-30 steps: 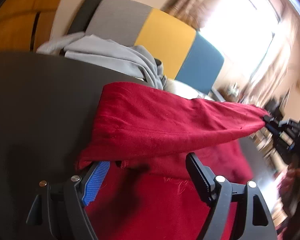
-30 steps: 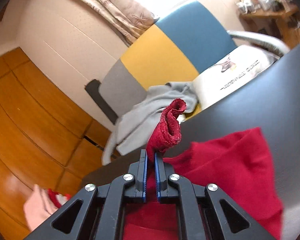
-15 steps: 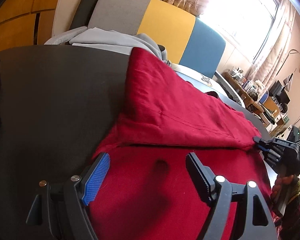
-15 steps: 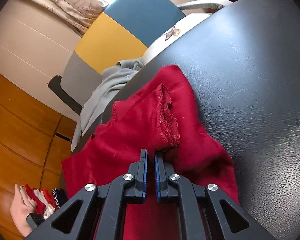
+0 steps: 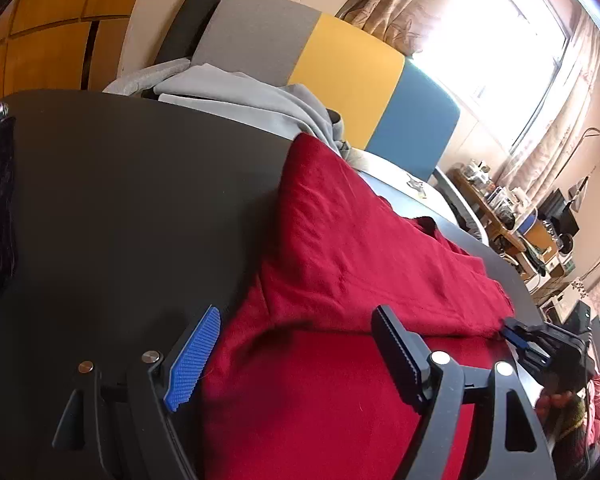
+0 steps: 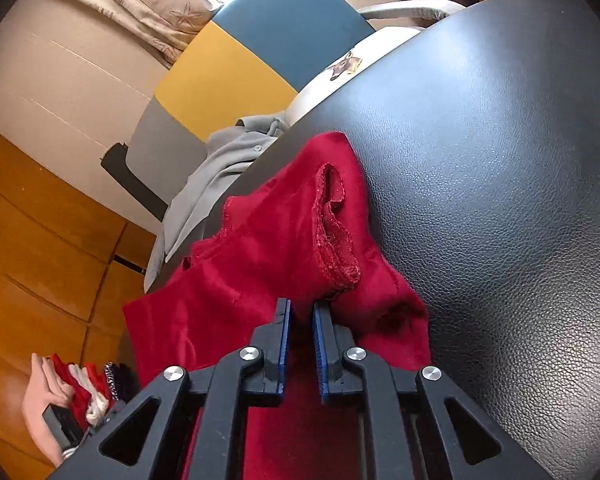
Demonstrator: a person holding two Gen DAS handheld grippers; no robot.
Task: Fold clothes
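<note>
Red garment point(image 6: 260, 264) lies folded on black table point(image 6: 500, 160). Right gripper point(image 6: 300, 320) jaws just opening, cuff released beside pads, fold laid. Left gripper point(image 5: 296, 344) wide apart above near edge, holding nothing.

A deep red garment point(image 5: 340, 264) is lying on a black, leather-grained table point(image 6: 500, 160). Behind it, a chair point(image 5: 340, 64) is showing grey, yellow and blue panels, with pale grey cloth point(image 5: 240, 96) draped over it. The grippers' pads point(image 5: 194, 356) are showing bright blue on black frames. Orange-brown wood panelling point(image 6: 32, 240) is glowing nearby.
</note>
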